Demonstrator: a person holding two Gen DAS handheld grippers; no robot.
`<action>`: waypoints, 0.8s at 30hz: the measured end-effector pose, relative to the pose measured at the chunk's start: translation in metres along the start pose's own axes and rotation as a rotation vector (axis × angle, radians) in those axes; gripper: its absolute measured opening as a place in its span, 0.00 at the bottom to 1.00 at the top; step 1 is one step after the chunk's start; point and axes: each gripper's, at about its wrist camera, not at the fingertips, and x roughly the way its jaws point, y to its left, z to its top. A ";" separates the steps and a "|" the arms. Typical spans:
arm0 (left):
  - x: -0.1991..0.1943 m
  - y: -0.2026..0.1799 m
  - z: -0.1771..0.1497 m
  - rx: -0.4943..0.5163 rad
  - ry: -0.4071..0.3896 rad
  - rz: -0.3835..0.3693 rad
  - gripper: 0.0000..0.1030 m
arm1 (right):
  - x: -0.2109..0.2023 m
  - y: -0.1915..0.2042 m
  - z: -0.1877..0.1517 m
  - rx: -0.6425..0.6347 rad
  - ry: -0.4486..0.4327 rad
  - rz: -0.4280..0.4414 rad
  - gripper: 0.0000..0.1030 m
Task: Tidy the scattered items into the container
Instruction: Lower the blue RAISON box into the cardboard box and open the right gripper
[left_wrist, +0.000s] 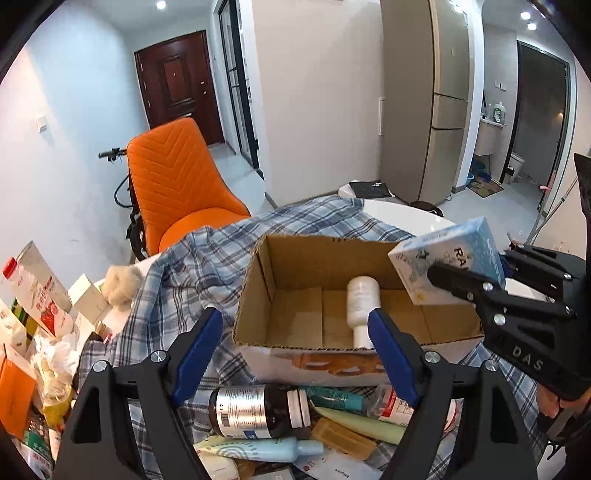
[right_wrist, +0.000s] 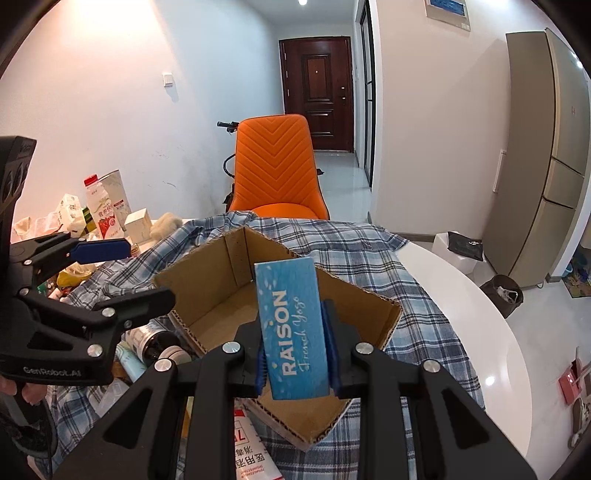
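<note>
Found on plaid cloth over white table: open cardboard box, brown corrugated inside, flaps cut away, printed white outside. Held one white bottle lying on its floor, cap toward camera.

Noted above box's right side: blue carton, rectangular, pale speckled pattern, lettered "RAISON" with script "French Yogo" beneath. Clamped across its narrow sides by right gripper, blue pads pressed to both faces, carton tilted slightly and poised over box opening, not touching floor.

Seen in front of box, on cloth: dark brown bottle with silver label and white cap, lying on side; teal tube, pale green tube, light blue tube, tan bar, all scattered close together.

Left gripper hovered over this pile, fingers spread wide, nothing between them. Marked "GenRobot.AI" on body in right view; right gripper body marked "DAS".
</note>
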 end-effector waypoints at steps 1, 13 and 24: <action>0.001 0.001 -0.001 0.000 0.002 0.007 0.81 | 0.003 0.000 0.000 0.001 0.006 0.004 0.23; 0.001 0.007 -0.008 -0.012 0.008 0.008 0.81 | 0.052 -0.018 -0.006 0.048 0.205 -0.150 0.23; 0.006 0.004 -0.015 0.004 0.022 0.000 0.81 | 0.052 -0.015 -0.005 0.048 0.222 -0.084 0.23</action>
